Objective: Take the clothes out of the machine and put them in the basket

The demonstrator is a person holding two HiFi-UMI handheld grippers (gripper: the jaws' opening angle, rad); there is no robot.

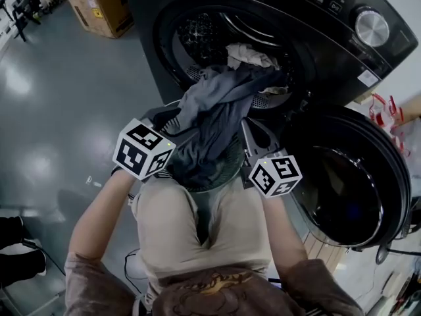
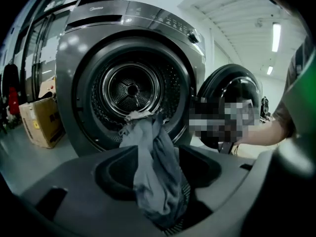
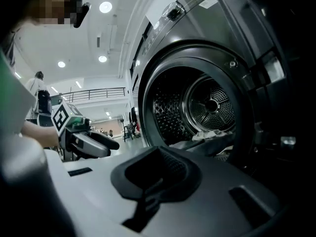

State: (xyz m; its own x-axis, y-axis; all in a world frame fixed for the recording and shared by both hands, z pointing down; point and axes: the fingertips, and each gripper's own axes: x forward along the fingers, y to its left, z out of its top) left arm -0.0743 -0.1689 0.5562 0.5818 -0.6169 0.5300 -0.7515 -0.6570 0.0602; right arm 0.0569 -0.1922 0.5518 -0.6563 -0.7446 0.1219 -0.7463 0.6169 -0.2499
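Observation:
The dark washing machine (image 1: 316, 51) stands with its drum open. A long grey garment (image 1: 210, 117) spills from the drum's lip down into a mesh basket (image 1: 230, 170) in front of me. A pale garment (image 1: 248, 54) lies behind it in the drum. My left gripper (image 1: 171, 120) is at the garment's left side. In the left gripper view the grey cloth (image 2: 155, 172) hangs loosely between the parted jaws, which stand open (image 2: 158, 181). My right gripper (image 1: 258, 137) is just right of the garment. Its jaws look shut with nothing in them (image 3: 155, 174).
The round machine door (image 1: 352, 176) hangs open at the right, close to my right arm. A cardboard box (image 1: 102, 5) sits on the grey floor left of the machine. My legs are directly under the basket. More clothes (image 3: 212, 135) rest at the drum lip.

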